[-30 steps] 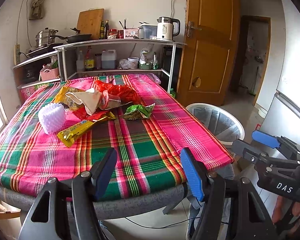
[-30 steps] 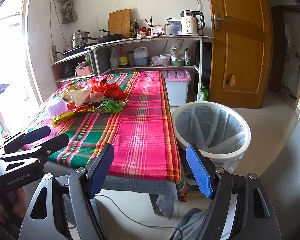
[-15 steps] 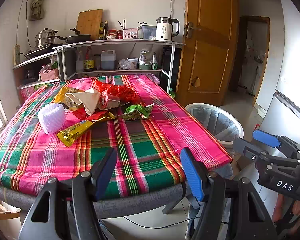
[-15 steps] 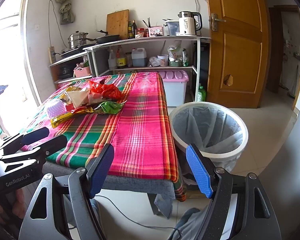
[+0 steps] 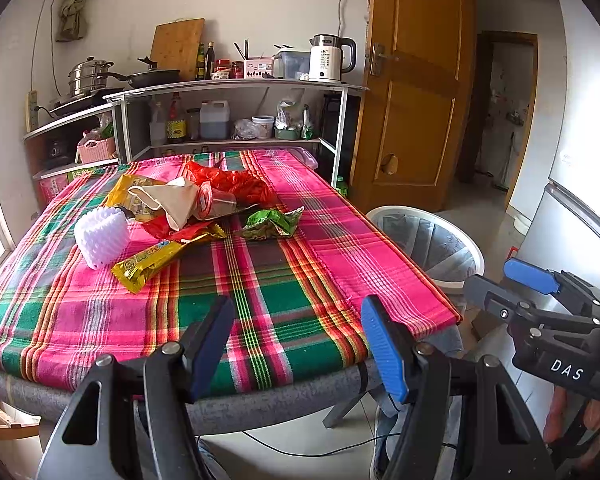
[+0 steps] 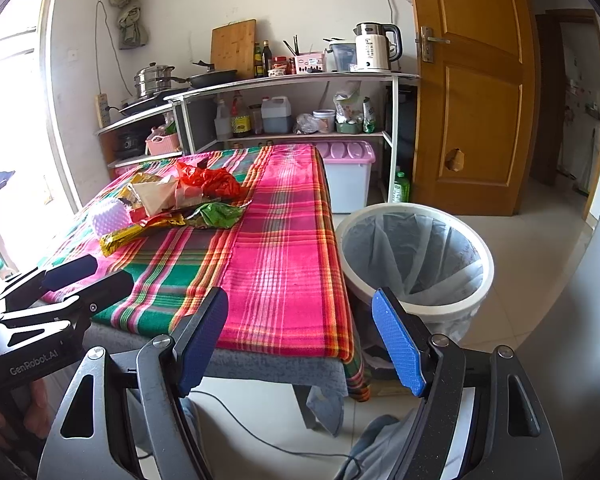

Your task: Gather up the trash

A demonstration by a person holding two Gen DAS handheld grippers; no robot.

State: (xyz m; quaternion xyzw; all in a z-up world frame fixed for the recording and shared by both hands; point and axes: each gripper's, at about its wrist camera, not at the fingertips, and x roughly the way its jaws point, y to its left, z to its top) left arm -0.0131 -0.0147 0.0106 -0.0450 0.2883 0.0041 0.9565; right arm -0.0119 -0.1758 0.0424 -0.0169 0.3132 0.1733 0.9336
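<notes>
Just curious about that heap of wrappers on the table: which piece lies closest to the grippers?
The long yellow snack wrapper. It sticks out of the heap toward the table's near edge, ahead of the white foam net and the green packet.

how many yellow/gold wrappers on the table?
2. A long gold wrapper lies nearest the front of the pile, beside the white foam net. A yellow bag sits at the back left, partly under beige paper. More may be buried.

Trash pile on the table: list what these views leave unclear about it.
- Red wrapper, left view: mostly buried under the beige bag and gold wrapper.
- Print on the green wrapper: too small to read in either view.
- Bin bottom, right view: hidden by its rim and liner.
- Pile's far side: blocked by the red bag.
</notes>
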